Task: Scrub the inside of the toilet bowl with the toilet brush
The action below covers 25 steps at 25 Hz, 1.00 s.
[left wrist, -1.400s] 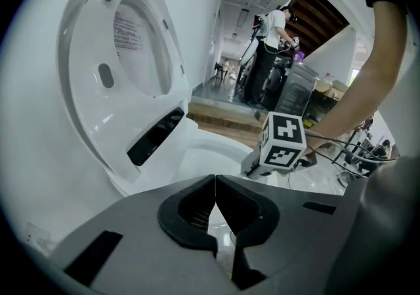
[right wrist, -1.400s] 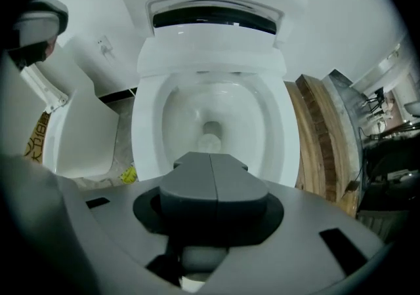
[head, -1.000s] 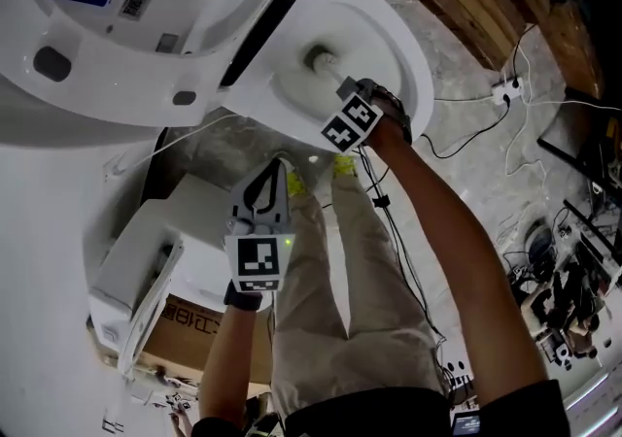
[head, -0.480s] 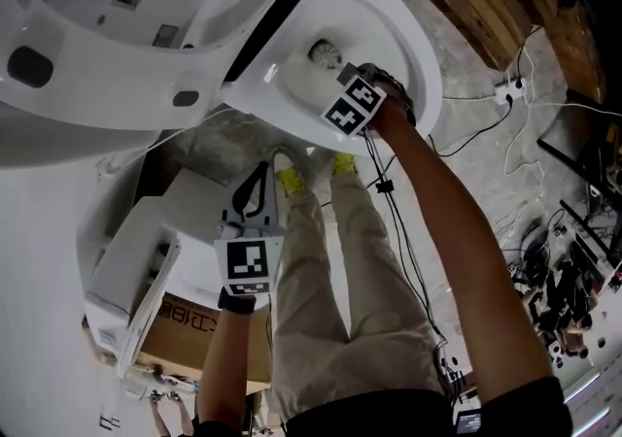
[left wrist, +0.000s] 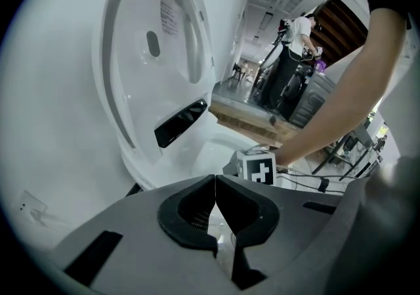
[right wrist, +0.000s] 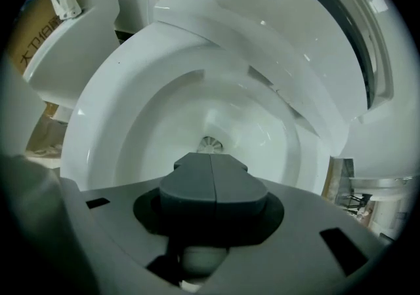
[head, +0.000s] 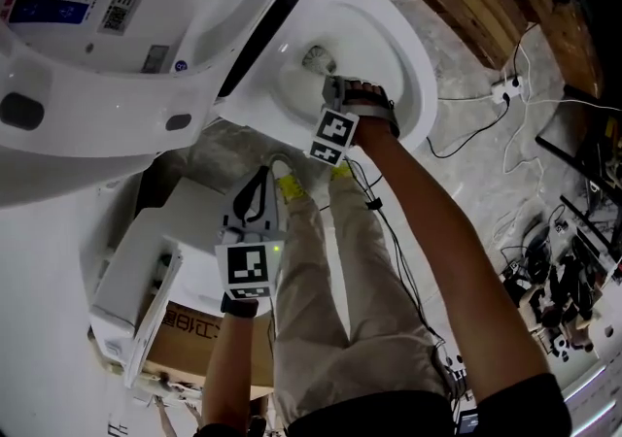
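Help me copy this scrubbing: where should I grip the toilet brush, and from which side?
Grip the toilet brush by its handle end, from above the bowl's front rim: its head sits deep inside, handle rising toward you. The right tool clamps there.

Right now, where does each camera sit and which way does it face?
Head view: on the head, looking down at toilet bowl, left gripper, right gripper, arms, legs.
Left gripper view: on the left gripper, jaws shut, facing the raised lid; right forearm shows.
Right gripper view: on the right gripper, looking into the bowl at the toilet brush it holds.
All share the bowl.
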Motion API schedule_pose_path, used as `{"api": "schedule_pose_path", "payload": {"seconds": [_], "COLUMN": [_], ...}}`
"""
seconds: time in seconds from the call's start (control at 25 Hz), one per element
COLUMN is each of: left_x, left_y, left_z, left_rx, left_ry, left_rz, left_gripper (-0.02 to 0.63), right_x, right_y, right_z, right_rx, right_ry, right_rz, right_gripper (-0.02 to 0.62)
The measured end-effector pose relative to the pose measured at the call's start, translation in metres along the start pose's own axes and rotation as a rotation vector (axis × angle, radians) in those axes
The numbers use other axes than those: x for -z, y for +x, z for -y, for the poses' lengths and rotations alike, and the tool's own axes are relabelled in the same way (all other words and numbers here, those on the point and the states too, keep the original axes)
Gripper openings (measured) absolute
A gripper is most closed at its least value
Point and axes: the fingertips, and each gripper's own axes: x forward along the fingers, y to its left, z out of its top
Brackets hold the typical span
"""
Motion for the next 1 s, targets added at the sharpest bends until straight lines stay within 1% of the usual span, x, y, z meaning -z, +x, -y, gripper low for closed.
{"api": "schedule_pose_path", "payload": {"seconds": [0.16, 0.2, 0.28, 0.4, 0.56, 0.64, 0.8, 0.92, 1.0], "left_x": [0.0, -0.001, -0.001, 0.003, 0.003, 0.0, -0.011, -0.024, -0.036], "left_y": [0.002, 0.002, 0.0, -0.005, -0.012, -0.014, -0.02, -0.037, -0.05], "left_z": [0.001, 0.0, -0.002, -0.01, -0.007, 0.0, 0.019, 0.042, 0.055], "left_rx": [0.004, 0.006, 0.006, -0.009, -0.025, -0.023, -0.009, 0.013, 0.027], "left_ry": [0.004, 0.009, 0.021, 0.033, 0.033, 0.037, 0.055, 0.064, 0.079], "left_rz": [-0.012, -0.014, -0.016, -0.026, -0.029, -0.024, -0.011, -0.011, -0.009], "left_gripper": [0.02, 0.02, 0.02, 0.02, 0.02, 0.02, 0.02, 0.02, 0.02], "right_x": [-0.02, -0.02, -0.015, -0.001, 0.016, 0.019, 0.028, 0.048, 0.057], "right_y": [0.004, 0.005, 0.007, 0.012, 0.009, 0.004, -0.012, -0.036, -0.058], "right_z": [-0.025, -0.028, -0.031, -0.029, -0.011, -0.002, 0.004, -0.01, -0.014], "right_rx": [0.056, 0.064, 0.057, -0.006, -0.145, -0.202, -0.253, -0.282, -0.294], "right_ry": [0.039, 0.063, 0.11, 0.169, 0.334, 0.411, 0.548, 0.652, 0.7], "right_rz": [0.004, 0.002, 0.005, 0.018, 0.063, 0.063, 0.035, 0.029, 0.041], "right_gripper": [0.169, 0.16, 0.165, 0.202, 0.199, 0.199, 0.199, 0.201, 0.201]}}
